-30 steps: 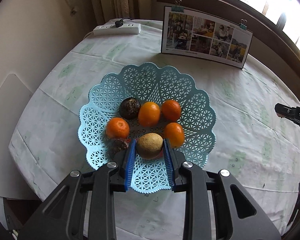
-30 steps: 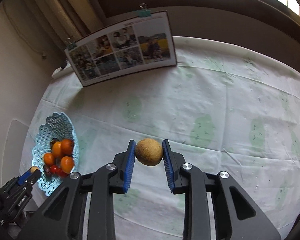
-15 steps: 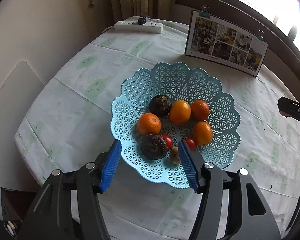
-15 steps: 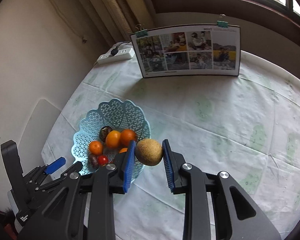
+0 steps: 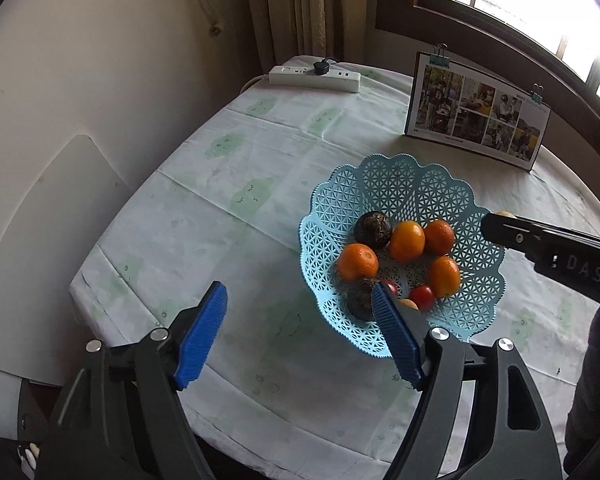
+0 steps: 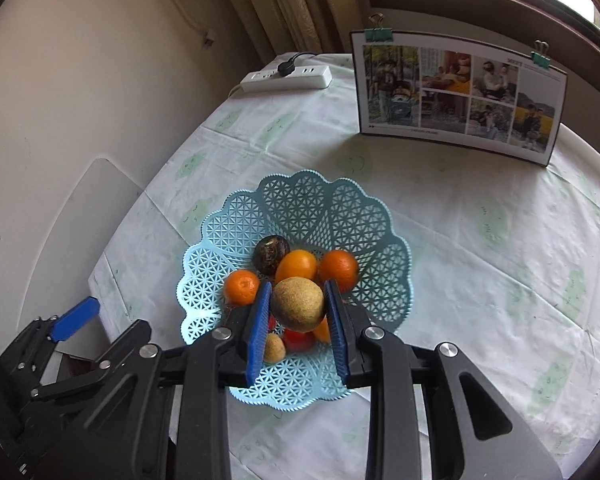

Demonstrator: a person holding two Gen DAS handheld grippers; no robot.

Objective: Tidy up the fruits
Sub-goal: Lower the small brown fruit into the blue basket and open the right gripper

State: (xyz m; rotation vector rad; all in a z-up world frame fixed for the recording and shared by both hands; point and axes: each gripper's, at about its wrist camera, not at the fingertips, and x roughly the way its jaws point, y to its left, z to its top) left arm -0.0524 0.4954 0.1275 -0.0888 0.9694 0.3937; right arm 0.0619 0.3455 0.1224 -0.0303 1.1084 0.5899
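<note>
The right gripper [image 6: 298, 312] clamps a round, rough-skinned brown fruit [image 6: 298, 303] between its ribbed blue pads [image 6: 260, 320] and holds it in the air above the near half of the basket [image 6: 296, 208]. The fruit has a matte, sandy surface with fine speckles.

The basket is a shallow bowl of pale blue plastic, pierced all over in a lattice of small triangles, with a scalloped rim like petals. It sits on a round table [image 6: 480, 240] covered by a creased white cloth printed with faint green shapes. In the hollow of the basket lie smooth orange citrus fruits [image 5: 407, 241], glossy and slightly dimpled, a dark wrinkled ball-shaped fruit [image 5: 373, 229] at the far side, a second dark fruit [image 5: 359, 298] near the front rim, small shiny red tomatoes [image 5: 422, 297] and a small tan fruit [image 6: 274, 348], mostly hidden in the left view.

The left gripper [image 5: 300, 336] hangs over the table just beside the basket's left edge, its jaws spread wide with nothing between them; its right pad overlaps the basket's rim in the picture.

At the back of the table stands a stiff photo board [image 6: 460, 96] held by two binder clips, and a white plastic power strip [image 6: 286, 77] with a black plug lies near the curtain [image 5: 296, 8].
</note>
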